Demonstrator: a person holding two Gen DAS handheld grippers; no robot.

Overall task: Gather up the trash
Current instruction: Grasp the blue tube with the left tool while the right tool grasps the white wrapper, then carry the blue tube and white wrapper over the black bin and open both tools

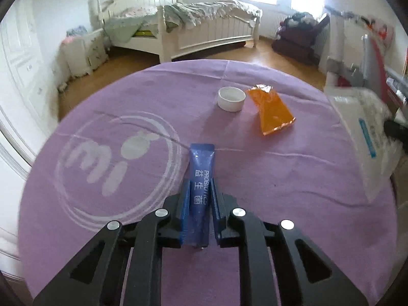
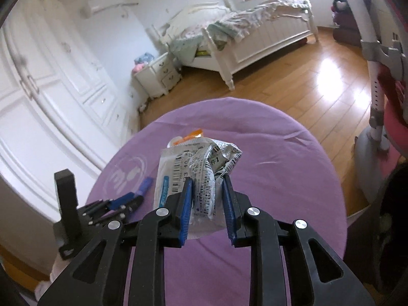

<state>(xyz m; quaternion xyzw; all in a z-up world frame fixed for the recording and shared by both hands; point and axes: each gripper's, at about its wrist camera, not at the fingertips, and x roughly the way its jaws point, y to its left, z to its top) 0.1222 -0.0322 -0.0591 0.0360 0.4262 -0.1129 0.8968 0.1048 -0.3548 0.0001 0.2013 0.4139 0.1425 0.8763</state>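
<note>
Purple cloth (image 1: 280, 178): covers the round table.
Left gripper (image 1: 200, 199): squeezes the blue packet (image 1: 201, 173), low over the cloth.
Right gripper (image 2: 207, 199): pinches the crumpled white wrapper (image 2: 201, 168), above the cloth.
Left to pick: orange wrapper (image 1: 271, 112) beside the white cup (image 1: 230, 98).
Tip: probably hold both tight and lift slowly.

The right gripper (image 2: 207, 187) holds a crumpled white wrapper (image 2: 196, 168) between its jaws above the purple tablecloth (image 2: 280, 178).
</note>
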